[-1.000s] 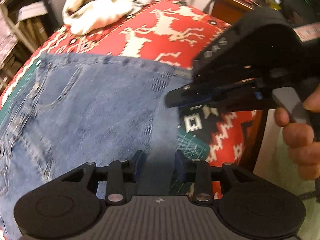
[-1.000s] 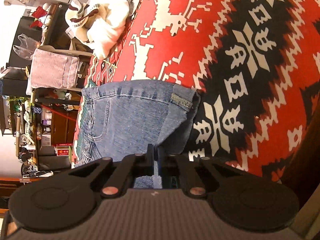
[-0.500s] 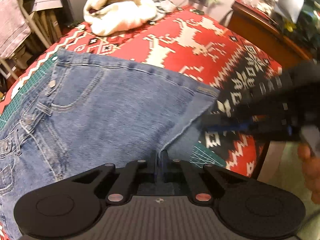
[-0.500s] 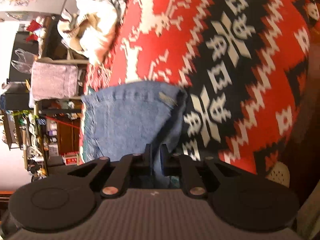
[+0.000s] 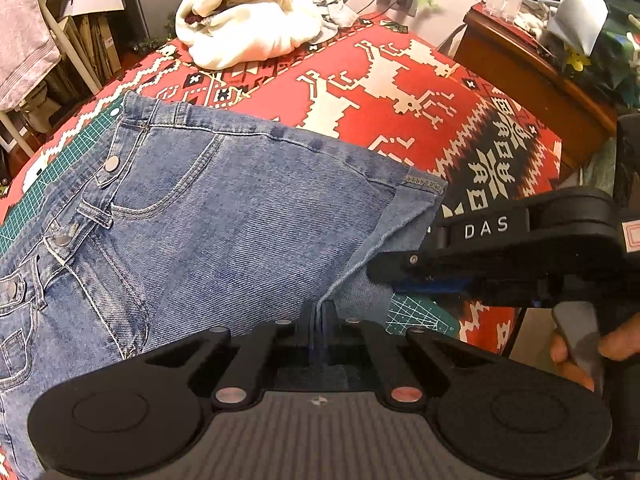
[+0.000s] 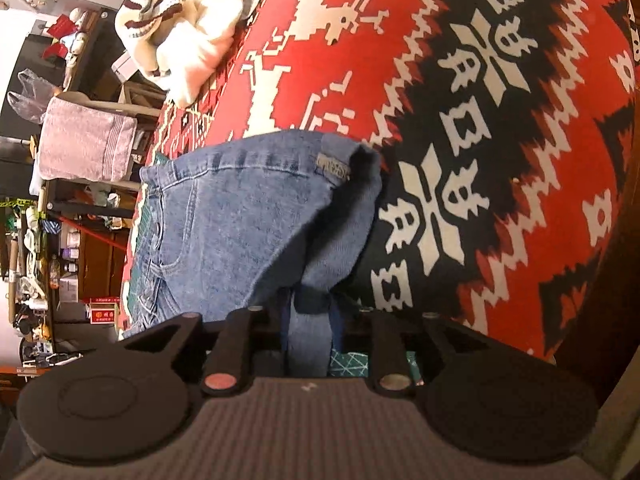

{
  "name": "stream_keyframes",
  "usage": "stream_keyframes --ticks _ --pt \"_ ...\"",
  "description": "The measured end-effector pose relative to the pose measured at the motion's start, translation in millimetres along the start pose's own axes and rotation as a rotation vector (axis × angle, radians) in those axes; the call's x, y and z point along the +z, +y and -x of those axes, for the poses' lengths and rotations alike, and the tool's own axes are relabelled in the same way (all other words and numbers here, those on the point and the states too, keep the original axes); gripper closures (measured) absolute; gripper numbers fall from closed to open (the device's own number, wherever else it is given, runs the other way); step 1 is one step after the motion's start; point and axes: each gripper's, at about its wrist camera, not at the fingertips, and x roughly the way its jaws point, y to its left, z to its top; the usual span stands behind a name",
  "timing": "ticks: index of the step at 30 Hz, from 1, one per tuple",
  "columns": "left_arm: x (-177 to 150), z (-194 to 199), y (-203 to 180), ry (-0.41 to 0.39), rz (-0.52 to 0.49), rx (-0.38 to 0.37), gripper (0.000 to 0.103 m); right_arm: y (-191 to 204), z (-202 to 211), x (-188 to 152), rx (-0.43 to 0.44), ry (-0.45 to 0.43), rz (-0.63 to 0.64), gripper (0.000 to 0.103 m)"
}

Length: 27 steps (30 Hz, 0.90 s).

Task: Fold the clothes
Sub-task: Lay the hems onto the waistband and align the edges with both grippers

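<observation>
Room: cluttered, with shelves and a grey towel [image 5: 24,36] at 10 o'clock, a wooden side table [image 5: 532,68] at 2 o'clock, and a table under a red patterned cloth [image 5: 400,92] in the middle.
Jeans: the jeans [image 5: 224,216] lie flat on the red cloth over a green cutting mat [image 5: 52,168]; the waistband with its buttons points to 9 o'clock, and the near corner is lifted toward 6 o'clock.
Left gripper: the left gripper [image 5: 319,320] has its jaws pressed together on a thin fold of the denim edge. One second ago they stood apart over the cloth, so the grip here is new.
Right gripper: the right gripper [image 6: 310,320] comes in from 3 o'clock in the left view. Its jaws stand a little apart with a thick fold of denim between them; a second ago they were much closer, so I judge it is opening or taking a fuller hold.
Meaning for the task: both grippers now have the same corner, so I judge that a fold toward the waistband can begin.
Hidden: the legs of the jeans are cut off at the lower left; the fabric under both gripper bodies is covered; of the person only some fingers [image 5: 572,360] at 4 o'clock show.
Further out: a white heap of clothes [image 5: 248,20] waits at 12 o'clock, well apart from the jeans.
</observation>
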Motion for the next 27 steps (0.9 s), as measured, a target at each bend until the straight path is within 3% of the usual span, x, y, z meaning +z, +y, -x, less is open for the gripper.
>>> stream_keyframes --ticks 7,8,9,10,13,19,27 --pt "0 0 2 -0.003 0.006 -0.015 0.1 -1 6 0 -0.03 -0.05 0.024 0.073" --pt "0 0 2 -0.003 0.005 -0.016 0.1 -1 5 1 -0.015 -0.041 0.02 0.075" --pt "0 0 2 -0.003 0.004 -0.018 0.1 -2 4 1 -0.002 -0.032 0.017 0.094" --pt "-1 0 2 -0.002 0.004 -0.023 0.1 -2 5 1 0.01 -0.02 0.019 0.1" --pt "-1 0 -1 0.002 0.0 -0.04 0.1 1 13 1 -0.012 -0.01 0.063 0.101" --pt "0 -6 -20 0.025 -0.051 -0.102 0.1 -20 27 4 -0.049 0.004 0.034 0.101" --pt "-18 -21 -45 0.08 -0.118 -0.116 0.091 -37 29 4 -0.036 0.005 0.004 0.099"
